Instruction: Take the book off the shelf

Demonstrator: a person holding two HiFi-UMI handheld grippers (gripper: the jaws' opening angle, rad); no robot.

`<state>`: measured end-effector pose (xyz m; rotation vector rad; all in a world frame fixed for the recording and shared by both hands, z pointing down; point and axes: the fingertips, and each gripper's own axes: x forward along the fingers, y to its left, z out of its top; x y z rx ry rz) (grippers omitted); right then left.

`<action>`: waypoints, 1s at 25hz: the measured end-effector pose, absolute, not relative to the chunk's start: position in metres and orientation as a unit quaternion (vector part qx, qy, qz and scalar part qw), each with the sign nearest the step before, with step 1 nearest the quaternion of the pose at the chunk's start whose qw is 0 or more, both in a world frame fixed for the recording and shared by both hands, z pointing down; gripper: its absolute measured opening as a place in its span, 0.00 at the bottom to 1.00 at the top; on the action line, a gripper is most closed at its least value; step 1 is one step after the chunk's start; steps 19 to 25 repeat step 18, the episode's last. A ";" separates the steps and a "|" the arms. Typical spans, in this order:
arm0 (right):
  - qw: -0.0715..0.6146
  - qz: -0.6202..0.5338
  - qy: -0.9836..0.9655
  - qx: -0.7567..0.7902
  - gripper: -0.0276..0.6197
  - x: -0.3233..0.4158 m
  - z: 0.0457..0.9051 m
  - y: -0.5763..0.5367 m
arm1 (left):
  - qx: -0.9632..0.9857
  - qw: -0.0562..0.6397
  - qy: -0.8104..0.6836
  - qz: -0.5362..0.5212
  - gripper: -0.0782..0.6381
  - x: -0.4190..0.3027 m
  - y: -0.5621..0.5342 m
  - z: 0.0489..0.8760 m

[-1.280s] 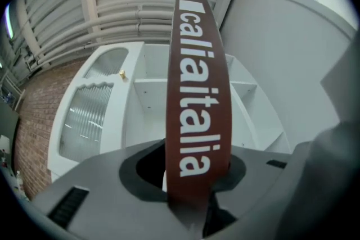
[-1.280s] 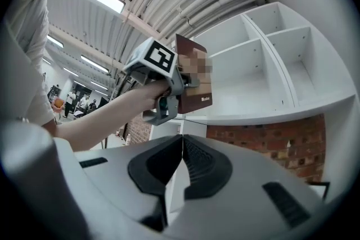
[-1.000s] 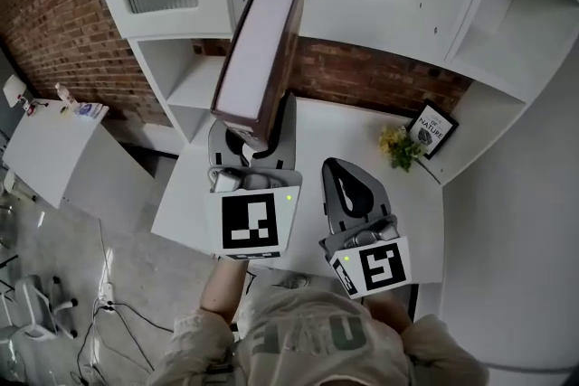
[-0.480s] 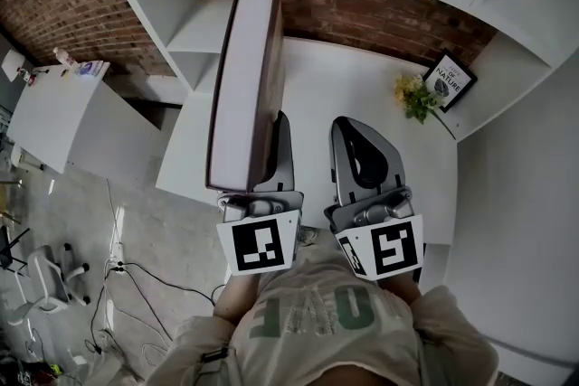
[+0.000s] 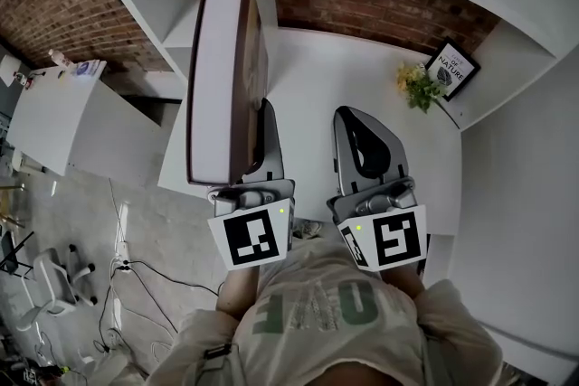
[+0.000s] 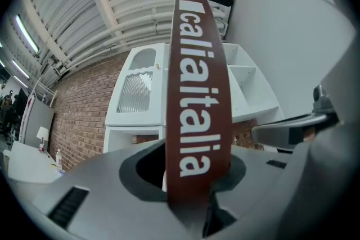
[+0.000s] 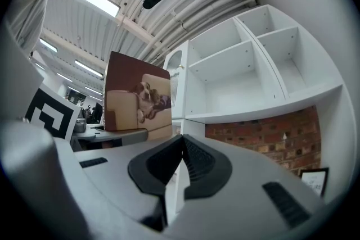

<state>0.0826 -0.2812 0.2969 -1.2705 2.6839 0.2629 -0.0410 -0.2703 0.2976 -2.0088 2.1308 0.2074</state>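
Observation:
A large book with a brown spine and pale page edges stands up from my left gripper, which is shut on its lower end. The book hangs clear of the white shelf unit, above the left part of the white table. In the left gripper view the brown spine with white letters rises from between the jaws of my left gripper. My right gripper is beside the left one, shut and holding nothing. In the right gripper view the right gripper has its pads together, and the book's cover shows a dog on a sofa.
A small bunch of yellow flowers and a framed picture stand at the table's far right corner. White shelf compartments line the brick wall. A low white side table and floor cables lie to the left.
The book has come away from the shelf and now sits lower and further left, still in my left gripper. My right gripper has drawn level beside the left one.

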 end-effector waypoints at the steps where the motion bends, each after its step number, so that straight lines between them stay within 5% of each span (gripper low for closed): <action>1: 0.079 0.087 0.897 -0.425 0.07 0.082 0.298 -0.282 | -0.681 0.102 0.722 0.070 0.33 -0.042 -0.271 0.298; 25: 0.069 0.086 0.896 -0.431 0.07 0.073 0.303 -0.287 | -0.695 0.092 0.709 0.075 0.33 -0.043 -0.279 0.304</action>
